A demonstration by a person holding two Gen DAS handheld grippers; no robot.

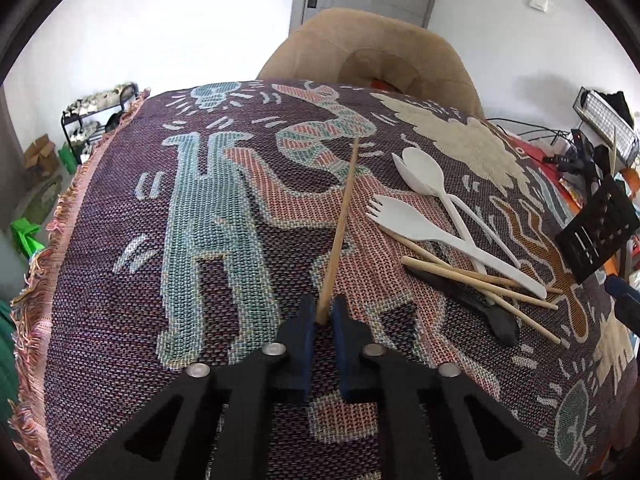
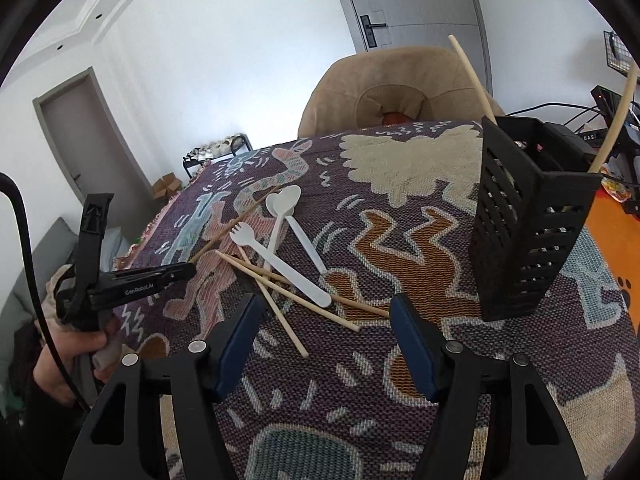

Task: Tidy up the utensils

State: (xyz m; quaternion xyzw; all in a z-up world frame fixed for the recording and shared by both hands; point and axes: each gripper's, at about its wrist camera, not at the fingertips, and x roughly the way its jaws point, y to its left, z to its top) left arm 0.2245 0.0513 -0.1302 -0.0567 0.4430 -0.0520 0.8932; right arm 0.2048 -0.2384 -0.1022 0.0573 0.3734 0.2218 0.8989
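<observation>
My left gripper [image 1: 322, 308] is shut on the near end of a wooden chopstick [image 1: 340, 224], which points away over the patterned cloth [image 1: 120, 280]. To its right lies a pile: two white spoons [image 1: 424, 172], a white spork [image 1: 400, 216], several chopsticks [image 1: 480, 284] and a black utensil [image 1: 484, 308]. In the right wrist view my right gripper [image 2: 326, 340] stands open just in front of this pile [image 2: 288, 272], with nothing between its fingers. A black slotted holder [image 2: 528, 220] stands upright at the right with two chopsticks [image 2: 472, 80] in it. The left gripper [image 2: 190, 268] shows at the left, held by a hand [image 2: 80, 344].
A tan padded chair [image 1: 380, 48] stands behind the table. Cables and electronics [image 1: 580, 152] crowd the far right edge. The cloth's fringed edge [image 1: 60, 220] runs down the left, with a shoe rack [image 1: 100, 112] and boxes on the floor beyond.
</observation>
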